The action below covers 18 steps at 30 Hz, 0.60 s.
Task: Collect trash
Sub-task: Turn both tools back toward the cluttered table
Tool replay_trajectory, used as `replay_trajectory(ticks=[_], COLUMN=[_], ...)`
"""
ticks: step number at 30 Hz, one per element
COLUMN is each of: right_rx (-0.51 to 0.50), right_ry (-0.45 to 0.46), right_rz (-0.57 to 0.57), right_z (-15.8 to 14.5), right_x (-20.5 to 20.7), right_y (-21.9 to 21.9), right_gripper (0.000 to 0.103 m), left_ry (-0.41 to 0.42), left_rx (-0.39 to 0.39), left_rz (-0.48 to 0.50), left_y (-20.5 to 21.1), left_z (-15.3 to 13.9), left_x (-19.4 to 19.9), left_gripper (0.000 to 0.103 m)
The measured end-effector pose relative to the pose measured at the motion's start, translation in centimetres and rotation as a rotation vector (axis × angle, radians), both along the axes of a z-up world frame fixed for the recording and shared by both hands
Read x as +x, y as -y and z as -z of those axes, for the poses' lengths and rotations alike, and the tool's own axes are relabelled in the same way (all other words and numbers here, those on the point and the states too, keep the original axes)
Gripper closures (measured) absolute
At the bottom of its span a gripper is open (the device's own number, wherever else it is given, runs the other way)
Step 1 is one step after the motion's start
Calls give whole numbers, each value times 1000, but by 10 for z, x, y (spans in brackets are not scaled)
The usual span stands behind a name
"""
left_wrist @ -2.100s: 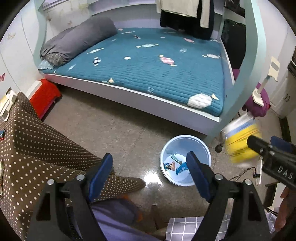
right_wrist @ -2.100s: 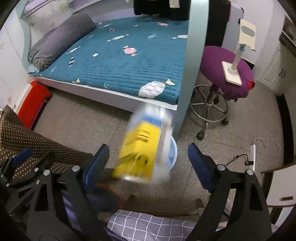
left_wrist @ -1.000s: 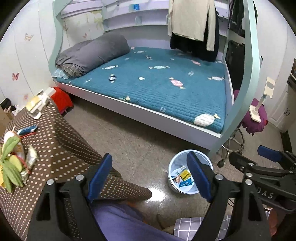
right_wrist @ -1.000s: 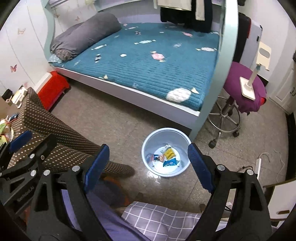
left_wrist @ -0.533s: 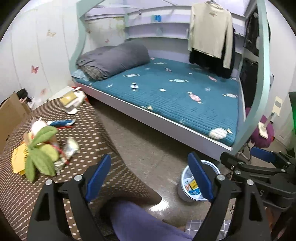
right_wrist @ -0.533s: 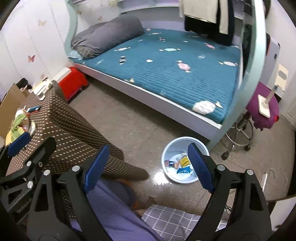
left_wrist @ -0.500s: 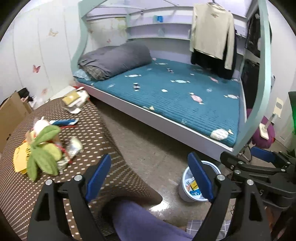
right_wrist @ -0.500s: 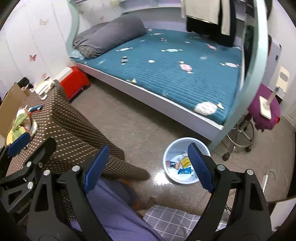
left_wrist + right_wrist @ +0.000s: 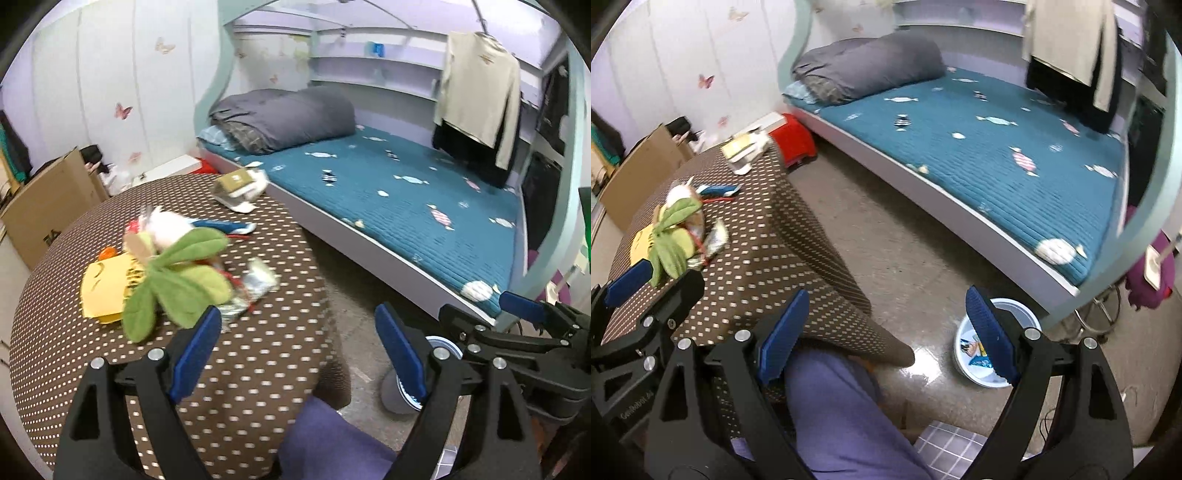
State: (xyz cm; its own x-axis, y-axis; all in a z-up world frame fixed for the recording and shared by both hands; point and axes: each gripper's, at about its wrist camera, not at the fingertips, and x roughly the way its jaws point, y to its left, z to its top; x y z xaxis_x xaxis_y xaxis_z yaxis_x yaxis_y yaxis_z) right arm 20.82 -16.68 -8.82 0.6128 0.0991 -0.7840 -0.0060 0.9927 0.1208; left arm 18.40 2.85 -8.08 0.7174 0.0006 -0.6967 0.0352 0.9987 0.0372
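On the brown dotted table (image 9: 258, 369) lies a litter pile: a yellow packet (image 9: 103, 288), a silver wrapper (image 9: 258, 282) and a blue wrapper (image 9: 218, 224), around a green leafy plush toy (image 9: 177, 284). My left gripper (image 9: 295, 332) hangs open and empty over the table's near edge, just short of the pile. My right gripper (image 9: 886, 314) is also open and empty, above the floor between the table and the pale blue bin (image 9: 979, 380). Several wrappers (image 9: 975, 350) lie in the bin. In the right wrist view the left gripper (image 9: 653, 284) shows beside the plush toy (image 9: 672, 236).
A small box on white paper (image 9: 240, 184) sits at the table's far edge. A person's leg in purple trousers (image 9: 842, 413) is under both grippers. The bed (image 9: 997, 147) runs behind, with a red box (image 9: 794, 140), a cardboard box (image 9: 48, 199) and a purple stool (image 9: 1148, 273).
A yellow packet fell from the right gripper into the bin. Both views have since swung left and up, from the bin toward the table and its litter. Both grippers stay open.
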Motion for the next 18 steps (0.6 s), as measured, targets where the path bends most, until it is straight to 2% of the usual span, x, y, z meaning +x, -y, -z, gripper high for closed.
replay_trajectory(ticks=[9, 18], right_rx=[-6, 2], right_ry=[-7, -18], right_rz=[-92, -164], right_z=[-2, 0], right_x=[23, 47], right_y=[-43, -70], right_gripper=[18, 18], left_ry=[-16, -63], left_rx=[-19, -46], left_rz=[-105, -206], left_y=[-52, -97], left_z=[0, 5], left_x=[11, 44], left_gripper=[19, 19])
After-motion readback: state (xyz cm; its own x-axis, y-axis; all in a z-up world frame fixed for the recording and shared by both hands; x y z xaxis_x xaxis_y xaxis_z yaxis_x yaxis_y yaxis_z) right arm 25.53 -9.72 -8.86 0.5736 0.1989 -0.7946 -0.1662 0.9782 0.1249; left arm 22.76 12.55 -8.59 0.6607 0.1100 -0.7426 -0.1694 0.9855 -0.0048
